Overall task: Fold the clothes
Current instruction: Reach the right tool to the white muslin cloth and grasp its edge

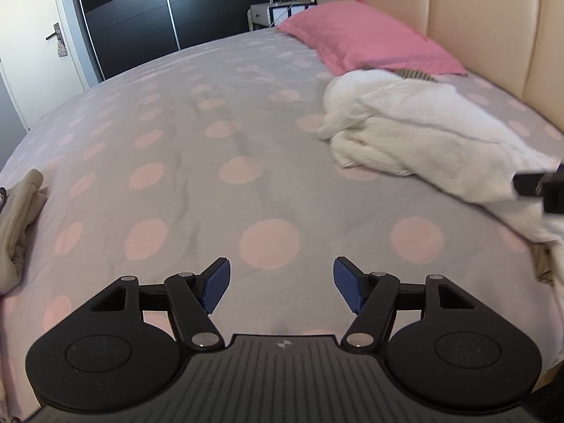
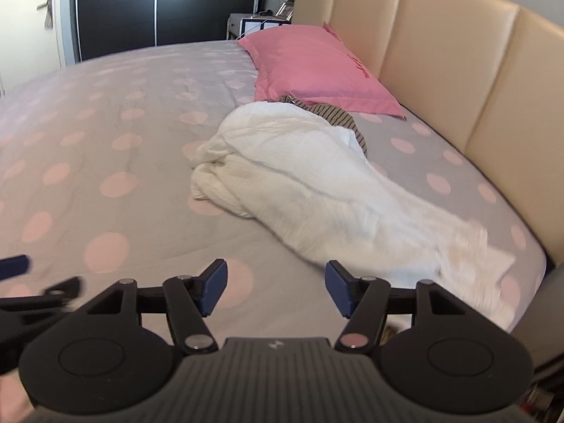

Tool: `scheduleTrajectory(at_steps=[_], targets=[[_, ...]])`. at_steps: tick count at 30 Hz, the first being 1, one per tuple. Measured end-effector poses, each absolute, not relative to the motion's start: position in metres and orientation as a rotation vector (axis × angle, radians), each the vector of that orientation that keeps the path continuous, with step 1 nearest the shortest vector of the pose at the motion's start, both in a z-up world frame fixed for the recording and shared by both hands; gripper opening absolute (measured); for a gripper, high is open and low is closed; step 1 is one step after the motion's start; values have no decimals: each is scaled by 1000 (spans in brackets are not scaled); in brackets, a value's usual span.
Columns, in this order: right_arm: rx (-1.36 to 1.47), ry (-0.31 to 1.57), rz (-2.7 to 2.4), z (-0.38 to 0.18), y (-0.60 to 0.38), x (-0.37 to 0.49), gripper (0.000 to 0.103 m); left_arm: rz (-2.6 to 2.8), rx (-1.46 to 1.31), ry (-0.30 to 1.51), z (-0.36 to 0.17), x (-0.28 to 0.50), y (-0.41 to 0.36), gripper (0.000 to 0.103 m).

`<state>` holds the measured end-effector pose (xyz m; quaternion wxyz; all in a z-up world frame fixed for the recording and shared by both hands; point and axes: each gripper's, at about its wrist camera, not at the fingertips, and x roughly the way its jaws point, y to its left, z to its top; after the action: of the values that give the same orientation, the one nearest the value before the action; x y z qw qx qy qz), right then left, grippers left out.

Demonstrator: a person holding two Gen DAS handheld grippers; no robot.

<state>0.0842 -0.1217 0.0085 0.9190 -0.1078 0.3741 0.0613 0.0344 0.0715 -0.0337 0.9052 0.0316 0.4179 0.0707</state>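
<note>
Right wrist: white garment [image 2: 317, 190] beyond open fingers [image 2: 215, 287].

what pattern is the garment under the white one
Dark and light narrow stripes on the striped garment; clearest in the right wrist view.

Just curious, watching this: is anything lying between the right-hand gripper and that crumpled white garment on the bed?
Nothing visible. Only bare grey sheet with pink dots separates the open right gripper from the crumpled white garment. A striped piece of clothing lies tucked behind it, on the far side.
</note>
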Motion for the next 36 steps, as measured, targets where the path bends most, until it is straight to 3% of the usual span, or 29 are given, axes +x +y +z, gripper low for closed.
scheduleTrajectory(at_steps=[8,14,19,22,23,30,36], targets=[[-559,670,131,-36,-132,186,65,204,79,944,-52,57,103,63],[-481,738,101,-62,-155,244,63,230,70,985,-72,60,120,63],[-436,774,84,-66,-154,252,37,267,14,1011,-85,54,136,63],[-464,752,75,-61,-148,247,17,284,15,998,-88,45,142,63],[-474,741,71,-59,-146,245,6,289,16,997,-89,41,144,63],[-410,685,158,-15,-132,214,4,332,-8,982,-79,21,159,63],[-364,644,405,25,-65,142,4,364,-44,944,-56,3,171,63]])
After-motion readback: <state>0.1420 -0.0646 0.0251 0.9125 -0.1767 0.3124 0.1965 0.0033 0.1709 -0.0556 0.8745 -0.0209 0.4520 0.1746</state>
